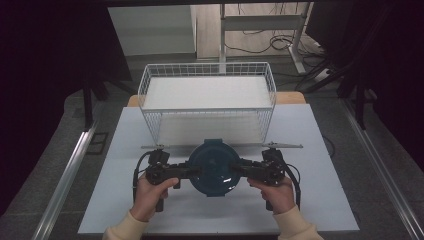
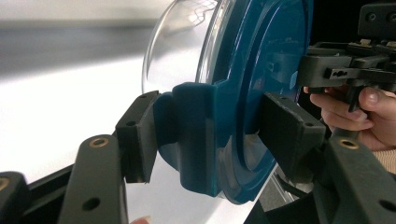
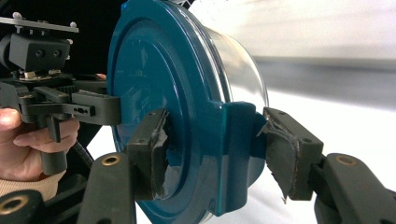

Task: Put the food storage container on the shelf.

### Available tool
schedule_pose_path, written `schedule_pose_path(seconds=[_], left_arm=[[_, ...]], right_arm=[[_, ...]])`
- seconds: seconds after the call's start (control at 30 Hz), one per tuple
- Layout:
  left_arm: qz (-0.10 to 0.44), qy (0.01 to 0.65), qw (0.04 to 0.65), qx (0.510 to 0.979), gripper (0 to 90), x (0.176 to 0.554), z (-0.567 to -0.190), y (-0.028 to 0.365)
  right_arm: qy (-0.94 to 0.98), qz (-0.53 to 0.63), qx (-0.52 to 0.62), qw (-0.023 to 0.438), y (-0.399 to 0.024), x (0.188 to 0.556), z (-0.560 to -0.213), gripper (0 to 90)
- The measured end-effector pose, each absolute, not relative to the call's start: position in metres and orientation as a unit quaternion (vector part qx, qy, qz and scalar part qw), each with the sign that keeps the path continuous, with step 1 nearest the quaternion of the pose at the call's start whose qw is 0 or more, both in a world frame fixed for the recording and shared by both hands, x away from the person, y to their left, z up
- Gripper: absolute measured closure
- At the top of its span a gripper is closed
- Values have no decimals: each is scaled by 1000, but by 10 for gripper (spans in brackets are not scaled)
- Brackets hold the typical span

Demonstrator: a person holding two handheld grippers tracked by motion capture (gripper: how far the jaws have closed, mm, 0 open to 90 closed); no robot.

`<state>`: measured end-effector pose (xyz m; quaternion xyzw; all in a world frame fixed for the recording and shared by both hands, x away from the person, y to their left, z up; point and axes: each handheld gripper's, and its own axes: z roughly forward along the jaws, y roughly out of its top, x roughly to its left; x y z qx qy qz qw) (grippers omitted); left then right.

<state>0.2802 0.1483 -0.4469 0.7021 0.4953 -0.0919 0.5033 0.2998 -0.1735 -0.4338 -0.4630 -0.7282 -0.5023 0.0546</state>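
Each hand-held gripper, left [image 1: 191, 171] and right [image 1: 239, 171], has its jaws closed on a side latch tab of the teal-lidded clear container [image 1: 214, 167] at 9 and 3 o'clock, steadying it near the table [image 1: 300, 200] centre, before the wire basket [image 1: 207, 97]

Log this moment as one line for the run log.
left gripper: shut on container left clip | right gripper: shut on right clip | container: teal lid, clear body, before wire basket

A white wire basket [image 1: 207, 97] stands on the pale table [image 1: 320, 200].
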Motion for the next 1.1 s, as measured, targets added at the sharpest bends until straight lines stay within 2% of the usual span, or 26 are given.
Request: schedule_pose_path(seconds=[0.47, 1.1], left_arm=[[-64, 474, 515, 711, 401, 294, -401, 148], [-44, 464, 523, 713, 393, 319, -362, 156]], right_arm=[[-726, -523, -446, 28, -174, 310, -391, 430], [-728, -528, -438, 11, -165, 334, -351, 429]])
